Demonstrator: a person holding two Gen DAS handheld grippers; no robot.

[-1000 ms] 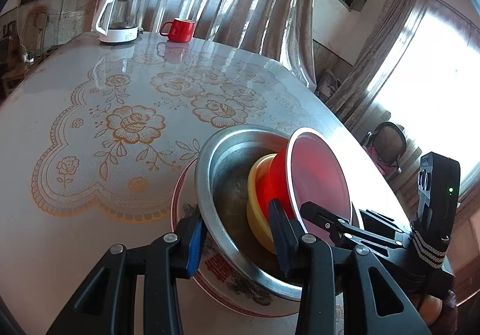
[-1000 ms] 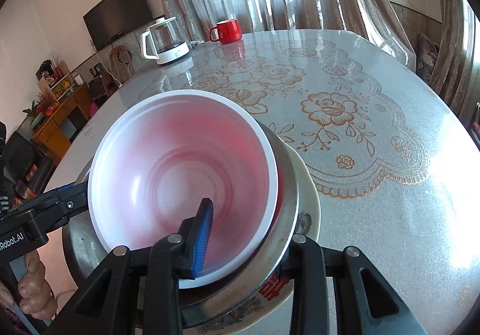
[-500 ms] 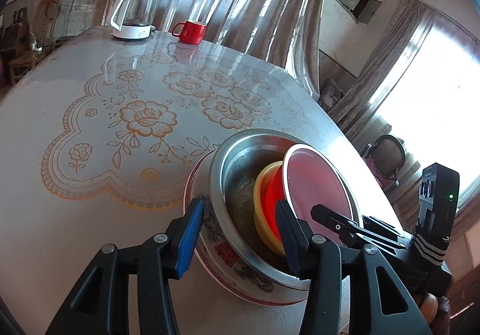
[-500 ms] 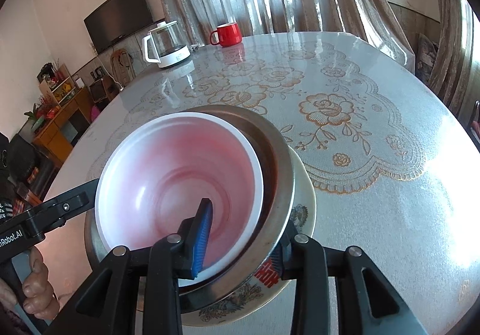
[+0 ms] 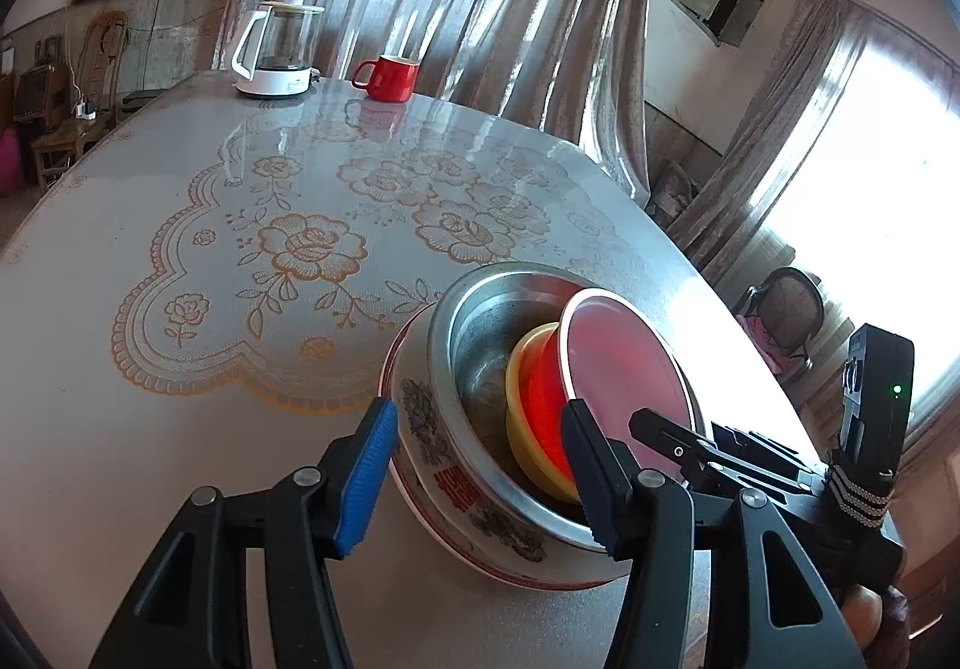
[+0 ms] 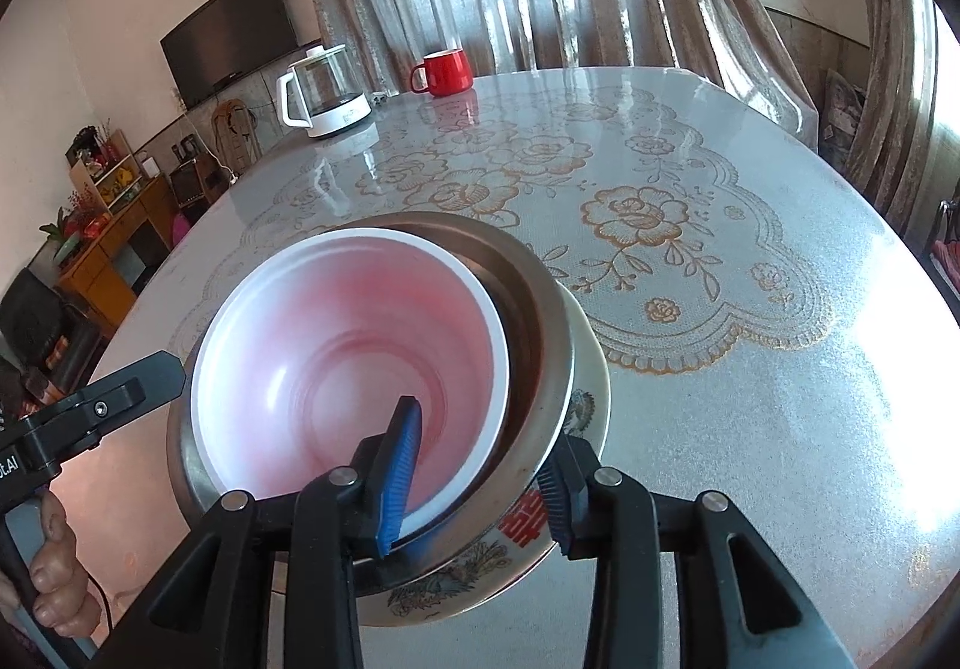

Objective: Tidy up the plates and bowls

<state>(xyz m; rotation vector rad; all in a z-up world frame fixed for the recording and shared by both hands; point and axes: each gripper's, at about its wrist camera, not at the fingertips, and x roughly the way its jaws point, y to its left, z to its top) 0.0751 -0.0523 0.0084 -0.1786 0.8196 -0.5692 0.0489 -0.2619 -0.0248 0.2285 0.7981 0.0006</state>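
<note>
A stack stands on the table: a patterned ceramic bowl (image 5: 432, 453) (image 6: 540, 525) holds a steel bowl (image 5: 474, 321) (image 6: 534, 321), a yellow bowl (image 5: 522, 429) and, leaning on top, a red bowl with a white inside (image 5: 618, 363) (image 6: 360, 345). My left gripper (image 5: 480, 411) straddles the near rim of the patterned and steel bowls. Its jaws are opening and the blue pad stands just off the outer wall. My right gripper (image 6: 477, 447) straddles the red and steel rims from the other side, one pad inside the red bowl. Its jaws are opening too.
A glass kettle (image 5: 276, 51) (image 6: 327, 93) and a red mug (image 5: 390, 78) (image 6: 444, 72) stand at the far end of the table with the floral cloth (image 5: 300, 249). Beyond the table's right edge is a chair (image 5: 786, 309). A hand (image 6: 54, 579) holds the left gripper.
The red bowl has sunk lower into the steel bowl. My left jaws have spread off the rim they pinched. My right jaws have widened a little.
</note>
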